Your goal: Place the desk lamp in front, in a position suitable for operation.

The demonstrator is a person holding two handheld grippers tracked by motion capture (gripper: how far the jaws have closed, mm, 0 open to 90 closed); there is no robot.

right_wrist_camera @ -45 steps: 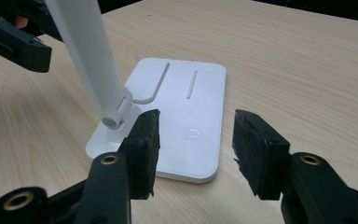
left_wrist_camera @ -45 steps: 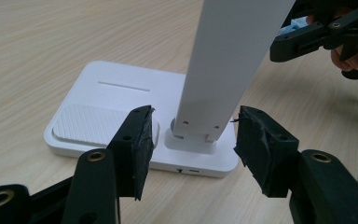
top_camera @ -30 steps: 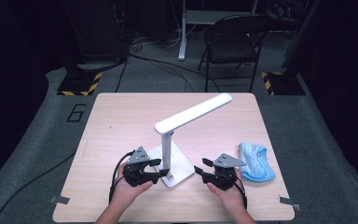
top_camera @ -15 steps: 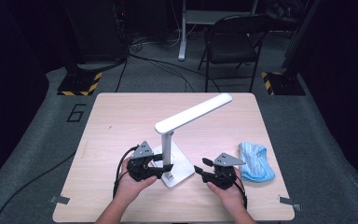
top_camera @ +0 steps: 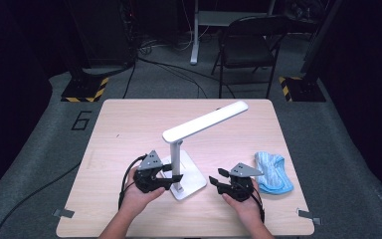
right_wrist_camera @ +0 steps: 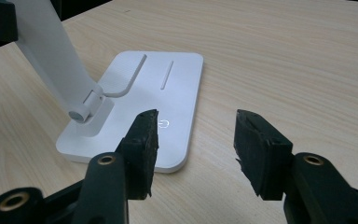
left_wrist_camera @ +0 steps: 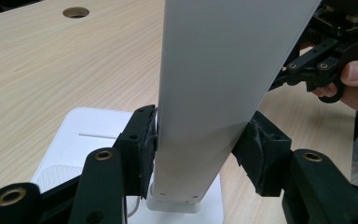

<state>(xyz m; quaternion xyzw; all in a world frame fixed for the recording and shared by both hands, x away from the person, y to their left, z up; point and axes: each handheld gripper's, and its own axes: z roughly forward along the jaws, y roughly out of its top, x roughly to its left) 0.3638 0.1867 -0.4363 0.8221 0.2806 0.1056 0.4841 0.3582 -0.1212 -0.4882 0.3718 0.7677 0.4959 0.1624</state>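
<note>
A white desk lamp (top_camera: 206,121) stands near the table's front middle on a flat base (top_camera: 193,180). My left gripper (top_camera: 175,178) reaches in from the left, its jaws shut on the lower part of the upright stem (top_camera: 177,158). In the left gripper view both pads (left_wrist_camera: 145,148) press the sides of the stem (left_wrist_camera: 214,93). My right gripper (top_camera: 218,179) hovers just right of the base, open and holding nothing. In the right gripper view, that gripper (right_wrist_camera: 193,140) points at the base's near corner beside the power symbol (right_wrist_camera: 164,123).
A crumpled blue cloth (top_camera: 273,172) lies on the wooden table (top_camera: 129,129) close to the right hand. A folding chair (top_camera: 248,50) and cables stand on the floor beyond the far edge. A cable hole (left_wrist_camera: 76,12) is set in the tabletop.
My left gripper has edged right toward the lamp stem and closed around it. The right gripper, lamp and cloth have stayed put.
</note>
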